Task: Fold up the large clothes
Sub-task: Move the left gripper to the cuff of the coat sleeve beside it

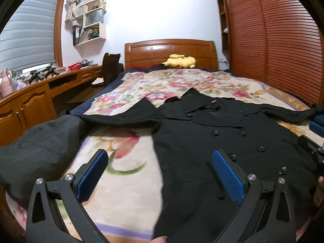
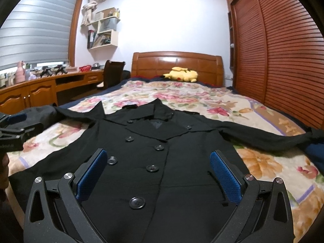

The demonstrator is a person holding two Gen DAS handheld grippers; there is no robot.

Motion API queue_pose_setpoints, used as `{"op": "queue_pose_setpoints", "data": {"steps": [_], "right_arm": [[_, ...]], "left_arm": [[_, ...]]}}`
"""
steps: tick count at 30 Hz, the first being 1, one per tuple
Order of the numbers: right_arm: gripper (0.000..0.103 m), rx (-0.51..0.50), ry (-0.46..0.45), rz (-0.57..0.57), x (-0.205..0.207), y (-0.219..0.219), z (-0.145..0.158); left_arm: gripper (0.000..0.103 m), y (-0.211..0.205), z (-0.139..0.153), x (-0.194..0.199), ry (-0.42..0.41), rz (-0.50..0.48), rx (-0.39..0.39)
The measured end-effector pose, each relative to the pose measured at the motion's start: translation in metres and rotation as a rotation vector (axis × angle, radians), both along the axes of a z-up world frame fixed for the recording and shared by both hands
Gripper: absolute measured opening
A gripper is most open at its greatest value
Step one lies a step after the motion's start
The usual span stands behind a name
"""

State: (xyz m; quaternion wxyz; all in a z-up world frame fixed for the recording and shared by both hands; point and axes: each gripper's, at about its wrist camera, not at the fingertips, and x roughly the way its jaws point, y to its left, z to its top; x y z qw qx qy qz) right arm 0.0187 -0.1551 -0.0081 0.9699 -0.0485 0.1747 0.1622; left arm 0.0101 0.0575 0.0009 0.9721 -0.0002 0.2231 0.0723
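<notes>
A large black double-breasted coat lies flat and face up on the bed, collar toward the headboard, both sleeves spread out sideways. It also shows in the left wrist view. My left gripper is open and empty, hovering over the coat's left edge and the floral blanket. The left sleeve lies bunched toward the bed's left edge. My right gripper is open and empty above the coat's lower front, over the buttons. The right gripper shows at the right edge of the left wrist view.
The bed has a floral blanket and a wooden headboard. A yellow plush toy lies at the head. A wooden desk and chair stand on the left, a louvred wardrobe on the right.
</notes>
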Motion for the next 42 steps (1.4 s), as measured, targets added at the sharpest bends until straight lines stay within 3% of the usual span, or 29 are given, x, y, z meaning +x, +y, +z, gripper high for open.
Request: {"op": "queue_pose_setpoints", "data": {"steps": [15,20,28,38,42], "right_arm": [[0.103,-0.007,0.081,0.074,0.023,0.036,0.006],[0.103,-0.037,0.086,0.105,0.034,0.049,0.018],[0.103,-0.067,0.089,0.168,0.065,0.073,0.038],[0.103,-0.098,0.143,0.227,0.104,0.092,0.006],[0.103,-0.089,0.173,0.224,0.115,0.089,-0.001]], "left_arm": [[0.103,0.051,-0.006,0.015,0.085,0.042,0.033],[0.103,0.07,-0.005,0.032,0.116,0.048,0.038],[0.103,0.099,-0.008,0.075,0.18,0.042,-0.016],[0.102,0.125,-0.02,0.134,0.256,0.057,-0.061],[0.097,0.134,-0.024,0.156,0.281,0.059,-0.078]]}}
